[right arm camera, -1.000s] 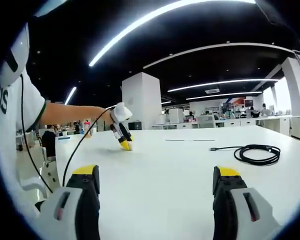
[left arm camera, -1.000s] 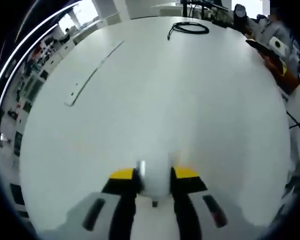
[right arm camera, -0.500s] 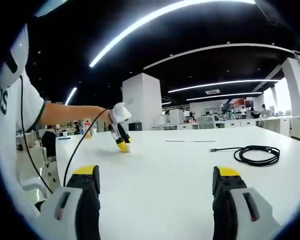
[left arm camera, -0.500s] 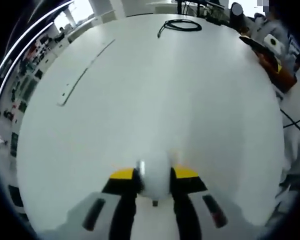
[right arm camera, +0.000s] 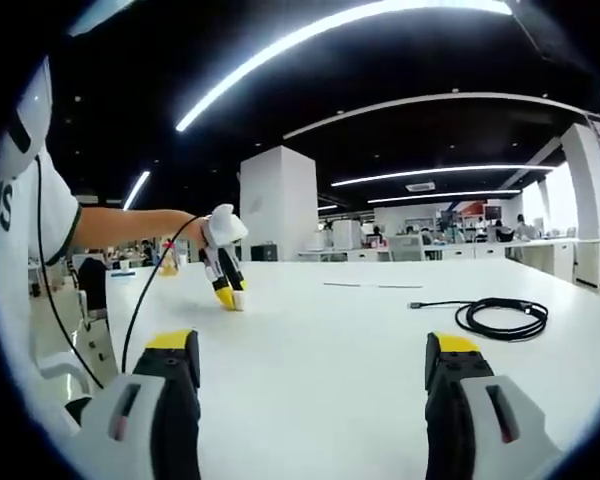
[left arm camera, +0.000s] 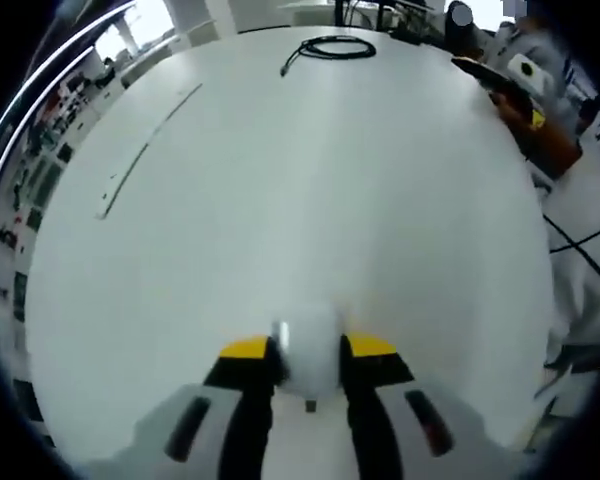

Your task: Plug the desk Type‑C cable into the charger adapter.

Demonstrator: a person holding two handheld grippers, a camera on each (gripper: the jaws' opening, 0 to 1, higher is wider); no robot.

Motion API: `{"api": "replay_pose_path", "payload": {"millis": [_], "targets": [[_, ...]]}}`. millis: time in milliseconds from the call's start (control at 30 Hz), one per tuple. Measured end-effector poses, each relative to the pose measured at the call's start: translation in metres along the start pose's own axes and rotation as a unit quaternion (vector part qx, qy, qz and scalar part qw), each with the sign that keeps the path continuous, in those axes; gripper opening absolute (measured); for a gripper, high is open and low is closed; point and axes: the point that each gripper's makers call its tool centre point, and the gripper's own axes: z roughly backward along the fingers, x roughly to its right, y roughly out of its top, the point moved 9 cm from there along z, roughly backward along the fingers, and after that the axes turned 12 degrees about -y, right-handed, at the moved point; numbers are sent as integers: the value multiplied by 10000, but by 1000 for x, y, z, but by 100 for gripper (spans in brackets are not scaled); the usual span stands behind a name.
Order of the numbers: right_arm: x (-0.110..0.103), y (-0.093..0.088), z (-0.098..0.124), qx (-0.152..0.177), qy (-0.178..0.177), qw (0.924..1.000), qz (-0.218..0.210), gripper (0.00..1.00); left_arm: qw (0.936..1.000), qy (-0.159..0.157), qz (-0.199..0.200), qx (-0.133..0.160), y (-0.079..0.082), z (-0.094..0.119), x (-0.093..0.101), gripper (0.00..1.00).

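— While the left gripper stays closed on the white charger adapter, do you see any change from a moment ago?

— Yes, a little. In the left gripper view the adapter sits between the two yellow-tipped jaws as before, pressed from both sides. But the white table has slid in the picture: the black Type-C cable, coiled far ahead of the jaws, now lies more to the left of them than it did a second ago. The thin line on the table, ahead and to the left of the jaws, has drifted the same way. So I think the camera turned and the things did not move.

— And the other hand?

— The right gripper is open; its jaws stand wide apart with only bare table between them, same as before. In the right gripper view the cable lies ahead of the right jaw, with its plug end pointing toward the middle, and it touches nothing.

— Can you see the left gripper from there?

— Yes, the left gripper is far ahead of the left jaw, tips down on the table, held at the end of the person's arm. It has moved slightly left since the earlier picture.
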Motion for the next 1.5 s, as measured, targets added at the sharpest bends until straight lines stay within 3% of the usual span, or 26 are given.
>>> {"api": "replay_pose_path", "payload": {"millis": [100,167,300,700,733,1000,1033,1500], "targets": [[-1,1,0,8,-2,10000,17,94,9994,-225,146,197,2,-3,18,25],[-1,2,0,7,9,10000,15,94,9993,-273,127,210,1,-2,19,25],[-6,2,-1,0,57,10000,40,94,9997,-228,22,109,4,-5,33,25],[-13,2,1,-4,121,9999,76,94,9990,-405,-169,91,4,-8,51,25],[-13,2,1,-7,117,9999,68,94,9989,-418,-217,71,6,-10,64,25],[-17,1,1,-10,178,9998,65,94,9978,-521,-406,46,1,-11,72,25],[-18,1,1,-13,186,9998,67,94,9976,-537,-431,21,4,-13,83,25],[-21,3,1,25,210,9997,86,94,9958,-652,-635,-133,6,-17,114,25]]}}
